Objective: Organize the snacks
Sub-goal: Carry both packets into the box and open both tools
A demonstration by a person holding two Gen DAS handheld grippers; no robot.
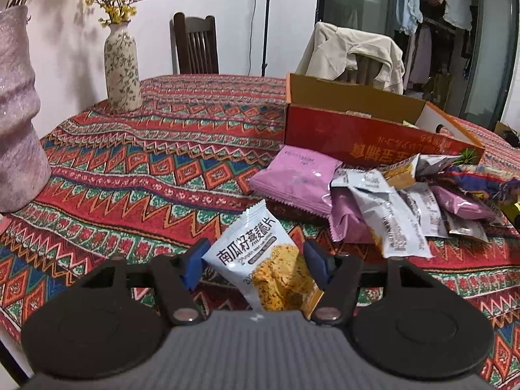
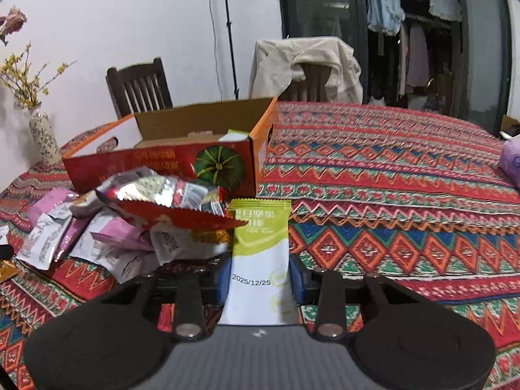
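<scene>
Left gripper: fingers partly closed, blue pads against both edges of a white oat-crisp packet, which stands tilted at lower centre of the frame, its lower end hidden behind the gripper body. Right gripper: fingers drawn narrow, pinching a green-and-white nut-bar packet by its sides, held upright at lower centre; the bottom edge is cut off by the gripper body. Both grippers angle down toward the counter. The snack pile lies right of centre in the left view, just in front of the open red box; the box's contents are mostly hidden by its wall.
</scene>
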